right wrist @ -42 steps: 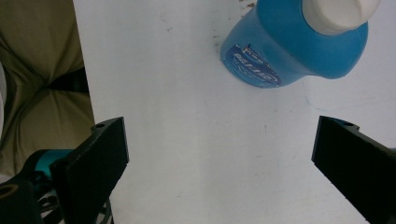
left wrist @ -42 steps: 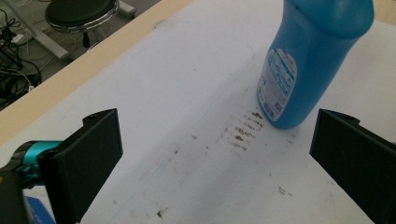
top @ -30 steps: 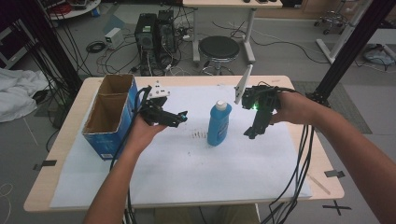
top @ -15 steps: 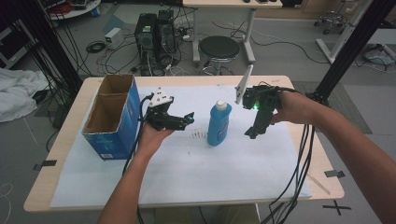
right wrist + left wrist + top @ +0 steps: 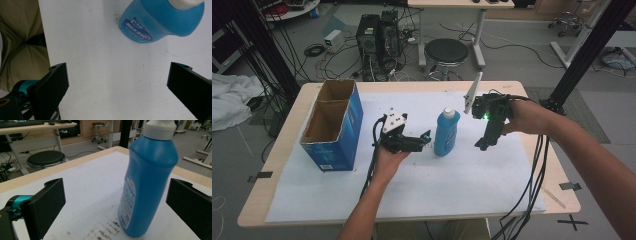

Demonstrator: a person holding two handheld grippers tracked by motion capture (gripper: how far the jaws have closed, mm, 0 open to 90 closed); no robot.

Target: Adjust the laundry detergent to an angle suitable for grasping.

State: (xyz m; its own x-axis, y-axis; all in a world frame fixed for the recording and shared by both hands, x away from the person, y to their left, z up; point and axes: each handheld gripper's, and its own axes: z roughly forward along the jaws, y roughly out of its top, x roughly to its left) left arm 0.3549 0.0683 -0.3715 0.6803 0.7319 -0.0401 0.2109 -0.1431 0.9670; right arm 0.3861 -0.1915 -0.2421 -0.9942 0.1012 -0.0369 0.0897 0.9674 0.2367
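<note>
Blue bottle (image 5: 446, 133) with a white cap stands upright on the white sheet (image 5: 462, 185) that covers the table (image 5: 272, 165), about mid-table.

Left gripper (image 5: 426, 138): held low at the bottle's left, lying roughly level and pointing at it, tips just beside its lower body. Jaws spread wide. In the left gripper view the bottle (image 5: 147, 182) stands between the lines of the two jaws, nearer the right-hand one, a little ahead of the tips. No contact visible on either side. Brown smudges on the sheet by the bottle's foot.

Right gripper (image 5: 482, 145): on the bottle's right, tilted downward toward the sheet, near the bottle but apart from it. Jaws also wide, nothing between them. In the right gripper view the bottle (image 5: 160, 22) sits at the top edge, beyond the jaw tips; bare sheet lies between the jaws.

Blue cardboard box (image 5: 332, 125), open top, stands at the table's left side, well apart from the bottle.
</note>
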